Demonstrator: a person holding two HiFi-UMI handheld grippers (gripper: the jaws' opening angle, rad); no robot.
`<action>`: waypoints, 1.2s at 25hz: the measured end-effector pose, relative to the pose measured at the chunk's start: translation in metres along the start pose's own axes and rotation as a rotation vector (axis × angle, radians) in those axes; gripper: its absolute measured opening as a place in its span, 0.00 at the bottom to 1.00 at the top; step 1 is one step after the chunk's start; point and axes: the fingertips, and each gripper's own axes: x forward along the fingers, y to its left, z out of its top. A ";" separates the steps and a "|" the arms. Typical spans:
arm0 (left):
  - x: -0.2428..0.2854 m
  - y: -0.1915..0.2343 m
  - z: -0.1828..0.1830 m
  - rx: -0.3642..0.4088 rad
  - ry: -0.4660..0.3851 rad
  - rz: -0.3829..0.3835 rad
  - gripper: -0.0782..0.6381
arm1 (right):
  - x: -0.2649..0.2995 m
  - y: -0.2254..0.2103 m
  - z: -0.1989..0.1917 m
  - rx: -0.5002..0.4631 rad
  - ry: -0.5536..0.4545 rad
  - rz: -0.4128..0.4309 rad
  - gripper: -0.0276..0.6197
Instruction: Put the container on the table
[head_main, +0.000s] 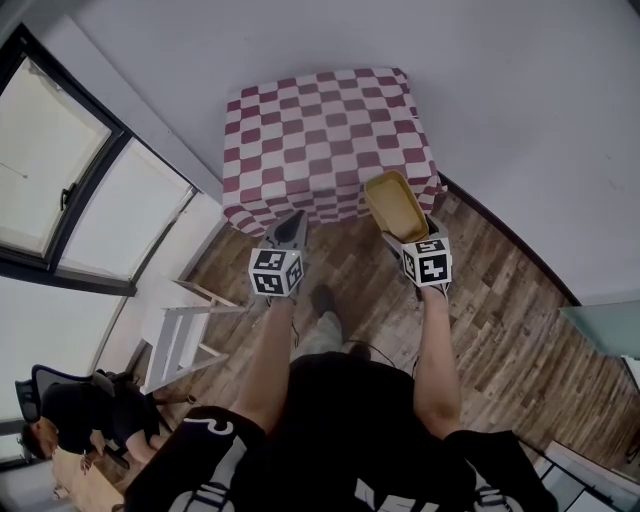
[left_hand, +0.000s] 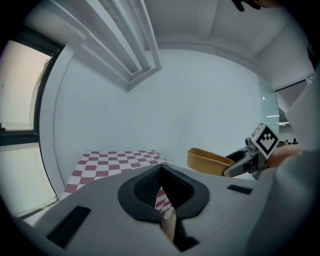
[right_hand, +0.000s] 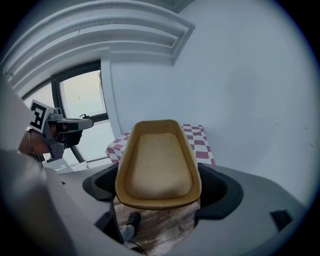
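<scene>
Now the container sits pinched in the right claw; left claw closed.

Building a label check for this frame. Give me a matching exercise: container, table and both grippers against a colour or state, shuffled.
Things:
1. container
2. table
3. left gripper
4. right gripper

Colour or state:
A. jaws together, nothing between them
B. maroon-and-white checks
C. jaws clamped on the container
D. yellow, held in the air

Pairs: 1-D, 2-B, 3-A, 4-C
</scene>
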 end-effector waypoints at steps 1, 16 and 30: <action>0.003 0.004 0.001 -0.002 0.000 0.002 0.14 | 0.005 0.000 0.003 -0.003 0.001 0.002 0.78; 0.046 0.075 0.029 -0.030 -0.004 0.004 0.14 | 0.069 0.006 0.064 -0.024 0.013 0.001 0.78; 0.060 0.173 0.061 -0.063 -0.052 0.020 0.14 | 0.132 0.036 0.137 -0.062 -0.020 -0.024 0.78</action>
